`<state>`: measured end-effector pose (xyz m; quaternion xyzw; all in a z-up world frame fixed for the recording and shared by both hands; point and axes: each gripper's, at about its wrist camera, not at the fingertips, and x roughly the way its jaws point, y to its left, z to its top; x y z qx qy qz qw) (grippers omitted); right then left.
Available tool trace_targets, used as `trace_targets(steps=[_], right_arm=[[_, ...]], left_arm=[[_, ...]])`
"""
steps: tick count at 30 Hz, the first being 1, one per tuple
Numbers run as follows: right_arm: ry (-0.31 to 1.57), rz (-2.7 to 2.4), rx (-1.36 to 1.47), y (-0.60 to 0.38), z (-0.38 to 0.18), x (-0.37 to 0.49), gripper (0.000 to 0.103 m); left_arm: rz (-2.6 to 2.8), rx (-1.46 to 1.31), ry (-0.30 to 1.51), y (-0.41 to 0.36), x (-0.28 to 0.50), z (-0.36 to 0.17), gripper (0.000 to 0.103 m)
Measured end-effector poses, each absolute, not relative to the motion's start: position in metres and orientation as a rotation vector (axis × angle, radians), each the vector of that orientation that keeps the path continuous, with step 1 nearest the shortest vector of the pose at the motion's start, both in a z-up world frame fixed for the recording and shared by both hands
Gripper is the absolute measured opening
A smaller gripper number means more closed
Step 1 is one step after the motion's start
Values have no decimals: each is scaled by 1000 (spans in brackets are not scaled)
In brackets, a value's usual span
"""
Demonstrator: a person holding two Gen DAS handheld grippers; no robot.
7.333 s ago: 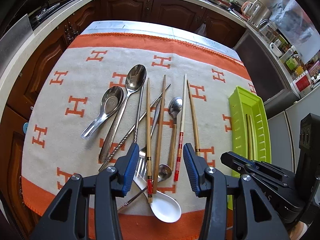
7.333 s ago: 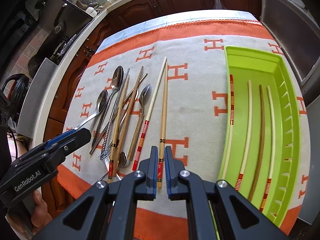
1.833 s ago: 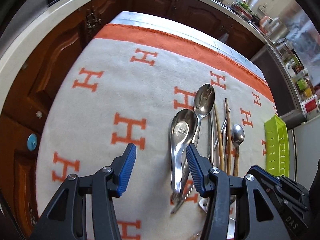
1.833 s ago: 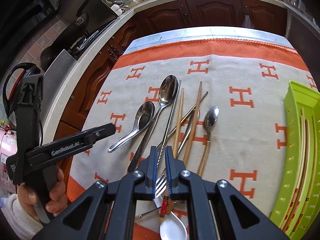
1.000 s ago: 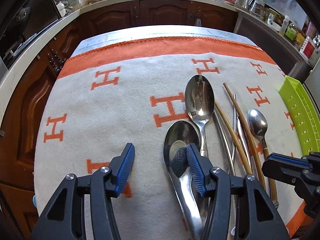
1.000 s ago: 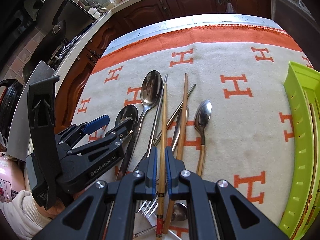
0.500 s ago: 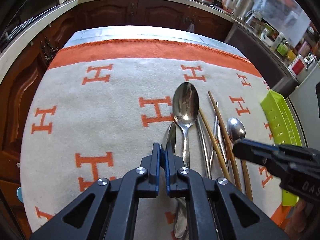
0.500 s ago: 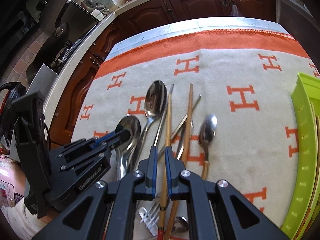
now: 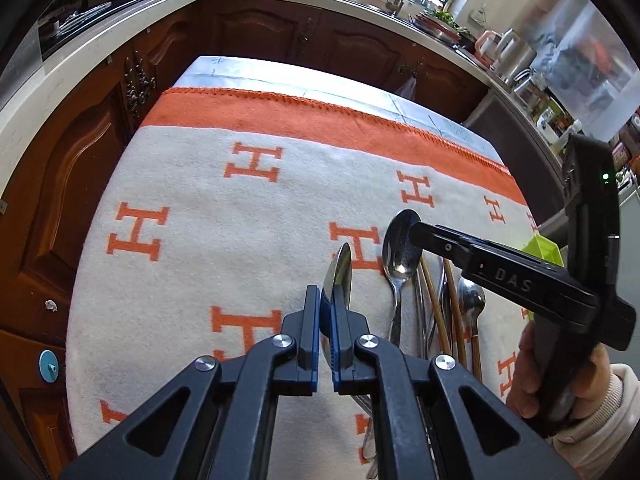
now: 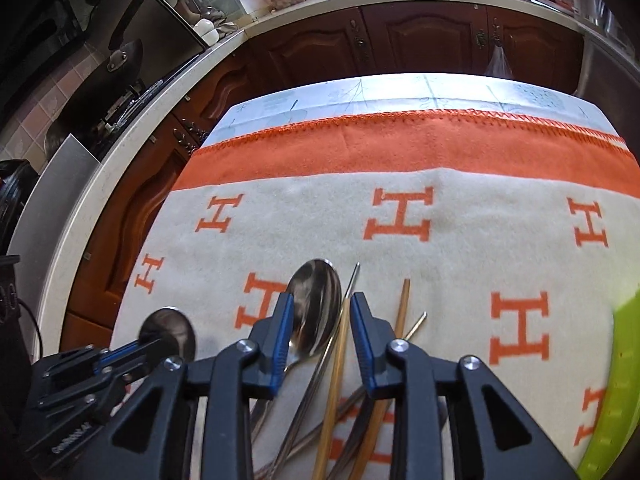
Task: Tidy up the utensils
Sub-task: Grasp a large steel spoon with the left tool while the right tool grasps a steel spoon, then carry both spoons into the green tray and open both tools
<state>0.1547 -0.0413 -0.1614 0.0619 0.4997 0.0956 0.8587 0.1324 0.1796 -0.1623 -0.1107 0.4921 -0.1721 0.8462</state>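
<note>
At the left, the left gripper [image 9: 326, 312] is clenched on the short steel spoon [image 9: 339, 270]; the spoon stands on its edge between the blue pads, and its bowl rises past the fingertips, above the cream and orange blanket [image 9: 208, 216]. In the right wrist view this same spoon [image 10: 170, 330] appears at the lower left, held in front of the left gripper [image 10: 132, 350]. Just to the right lies the long steel spoon [image 10: 316, 300] on the blanket [image 10: 460, 248]; its bowl is between the two fingers of the right gripper [image 10: 318, 320], whose jaws are opening; the pads do not press on anything. Beside this spoon, also between the fingers, runs a wooden chopstick [image 10: 334, 380]; a second chopstick [image 10: 402, 308] lies just to the right of the right finger; thin metal handles cross under them. At the far right is the rim of the green tray [image 10: 616, 380], apart from the pile; its inside is not visible here.
</note>
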Motion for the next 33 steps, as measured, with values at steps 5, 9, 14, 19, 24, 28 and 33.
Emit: trace_targets(steps=[5, 9, 14, 19, 24, 28, 33], right_arm=[[1066, 211, 109, -39, -172, 167, 29], [1071, 231, 118, -37, -180, 171, 29], [1063, 300, 153, -34, -180, 171, 4], [1043, 345, 244, -38, -170, 166, 3], [1007, 373, 309, -45, -148, 155, 4], [982, 398, 384, -56, -128, 146, 4], [924, 413, 415, -75, -93, 127, 4]], left_arm=[[-352, -258, 1039, 187, 137, -164, 2], [-339, -268, 1041, 191, 138, -166, 2], [-329, -283, 1039, 196, 138, -166, 2], [-327, -288, 1027, 196, 134, -159, 2], [-335, -283, 997, 193, 128, -142, 2], [-352, -275, 963, 184, 122, -122, 2], [-392, -250, 928, 164, 108, -96, 2]])
